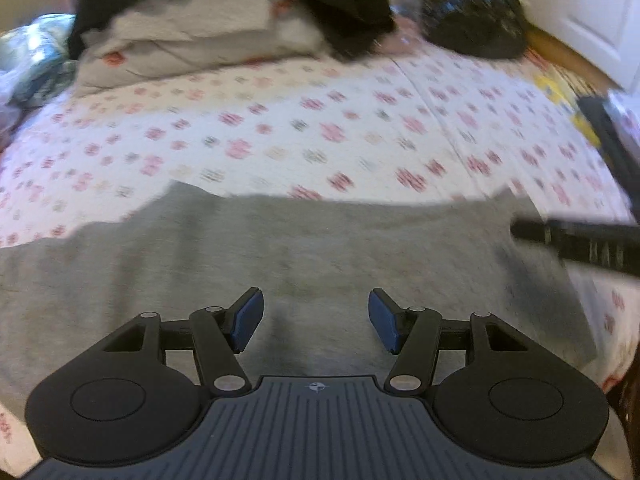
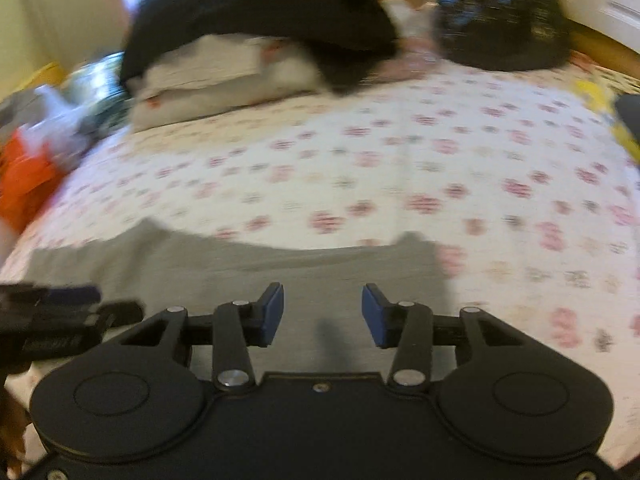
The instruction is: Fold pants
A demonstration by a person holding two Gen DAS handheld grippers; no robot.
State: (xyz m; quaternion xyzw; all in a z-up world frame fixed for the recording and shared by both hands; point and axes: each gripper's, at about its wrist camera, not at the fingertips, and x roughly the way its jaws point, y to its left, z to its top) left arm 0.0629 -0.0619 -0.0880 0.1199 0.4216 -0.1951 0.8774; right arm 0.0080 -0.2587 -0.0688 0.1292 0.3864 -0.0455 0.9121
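The left hand-held gripper stands about half open above the grey pants, with nothing between its pads. The right hand-held gripper is also about half open and empty over the pants. The pants lie flat on the bed. Farther away lie pillows and a black bag.

Home bedroom, bed with floral sheet, stacked pillows

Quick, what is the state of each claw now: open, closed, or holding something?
Left claw: open, holding nothing, above the grey pants.
Right claw: open, holding nothing, also above the pants.
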